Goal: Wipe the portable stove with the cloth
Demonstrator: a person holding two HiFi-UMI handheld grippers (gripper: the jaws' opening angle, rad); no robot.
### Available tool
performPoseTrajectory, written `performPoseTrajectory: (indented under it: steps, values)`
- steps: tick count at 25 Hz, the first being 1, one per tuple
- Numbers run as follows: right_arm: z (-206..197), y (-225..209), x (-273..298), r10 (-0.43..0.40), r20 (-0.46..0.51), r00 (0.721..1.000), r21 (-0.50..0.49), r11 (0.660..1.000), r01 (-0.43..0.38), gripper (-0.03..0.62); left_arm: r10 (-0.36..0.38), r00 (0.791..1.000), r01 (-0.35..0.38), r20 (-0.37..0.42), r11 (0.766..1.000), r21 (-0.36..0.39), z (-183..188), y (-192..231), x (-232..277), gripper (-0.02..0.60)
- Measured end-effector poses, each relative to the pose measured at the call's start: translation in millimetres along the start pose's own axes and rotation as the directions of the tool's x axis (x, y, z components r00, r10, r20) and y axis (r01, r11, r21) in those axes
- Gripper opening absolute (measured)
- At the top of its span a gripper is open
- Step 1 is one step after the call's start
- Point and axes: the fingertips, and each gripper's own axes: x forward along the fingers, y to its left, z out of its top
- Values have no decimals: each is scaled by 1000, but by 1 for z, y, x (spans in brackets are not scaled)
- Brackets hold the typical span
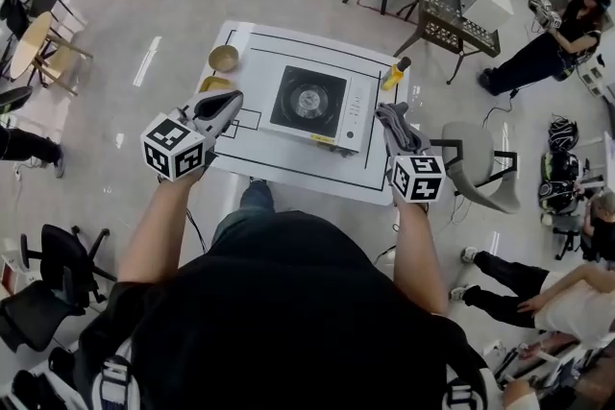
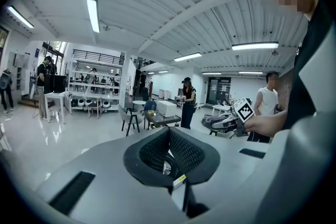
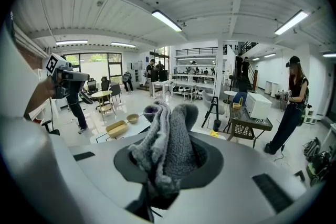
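**Cloth in right jaws, stove between the two grippers**

Right gripper: jaws clamped on the grey cloth, which bunches up out of them.

Left gripper: jaws closed together, nothing held. Through the slot below them I get a sliver of the burner.

The portable stove sits mid-surface inside the black outline, with its control strip on the right side. From the head view it lies ahead of and between both grippers. The cloth hangs above the right edge of the white surface, near the stove's near-right corner and clear of it. The left jaws are over the left edge, near the stove's near-left corner.

Containers: a brass-coloured bowl at the far-left corner, with a yellow tray just beside it on my side. I can't tell the contents of either.

A yellow bottle with a dark cap stands by the stove's far-right corner, close to the surface edge.

Room: there's a bare strip of surface in front of the stove. A grey chair sits just off the right edge.
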Motion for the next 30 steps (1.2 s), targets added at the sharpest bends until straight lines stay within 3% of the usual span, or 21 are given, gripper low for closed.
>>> performPoseTrajectory:
  steps: [16,30]
  values:
    - [-17,4,75,-53,-118,992,-34,998,50,107,-65,997,64,-43,998,-21,-18,73,49,23]
    - [-96,13,130,-66,-298,952,-121,992,32,107,-68,991,63,-112,997,-51,-85,125,95,23]
